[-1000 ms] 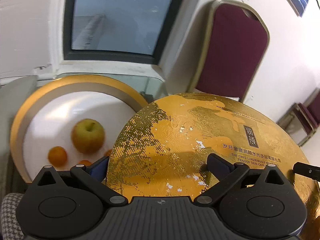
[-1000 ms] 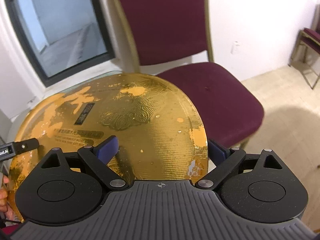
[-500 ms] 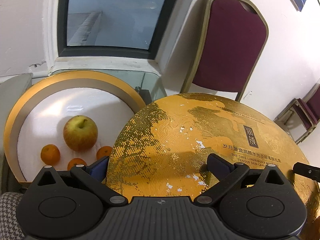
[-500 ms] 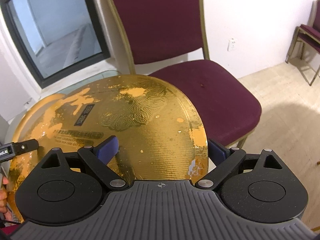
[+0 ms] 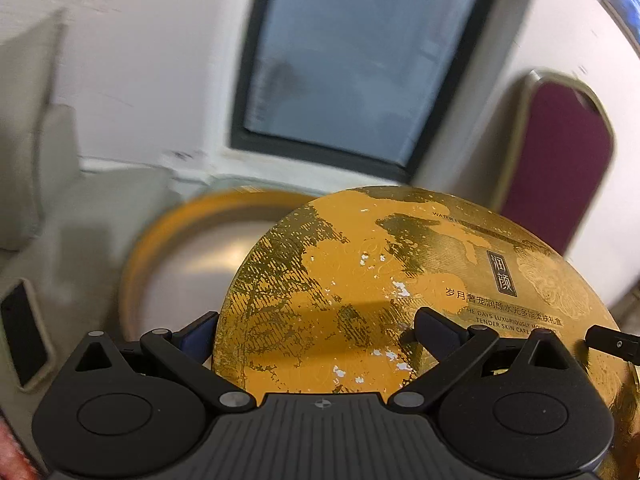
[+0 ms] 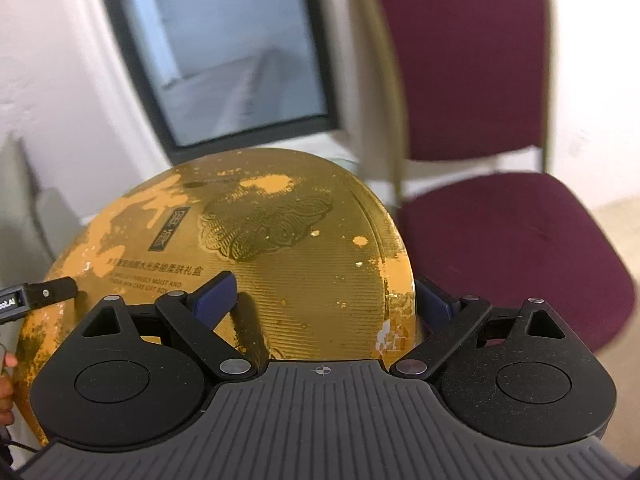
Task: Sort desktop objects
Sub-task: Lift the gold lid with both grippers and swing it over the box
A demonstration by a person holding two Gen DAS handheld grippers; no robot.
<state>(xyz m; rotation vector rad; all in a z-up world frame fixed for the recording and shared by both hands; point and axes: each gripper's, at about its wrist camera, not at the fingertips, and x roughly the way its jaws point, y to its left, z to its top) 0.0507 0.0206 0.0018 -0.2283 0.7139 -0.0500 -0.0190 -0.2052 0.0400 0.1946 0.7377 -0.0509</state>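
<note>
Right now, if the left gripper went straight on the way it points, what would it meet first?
Probably the white wall below the window. The left gripper, clamped on the gold lid, would carry the lid along; depth is unclear.

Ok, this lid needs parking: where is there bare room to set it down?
Free: grey surface between the gold-rimmed box and the dark flat object at left; also the maroon chair seat right of the gold lid. The box's near part is hidden by the lid.

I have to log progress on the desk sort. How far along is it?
Done: nothing visibly settled now. In hand: the gold round lid is gripped at opposite edges by the left gripper and right gripper, held above the open box base. Left: set the lid onto the base; its contents are blurred here.
</note>
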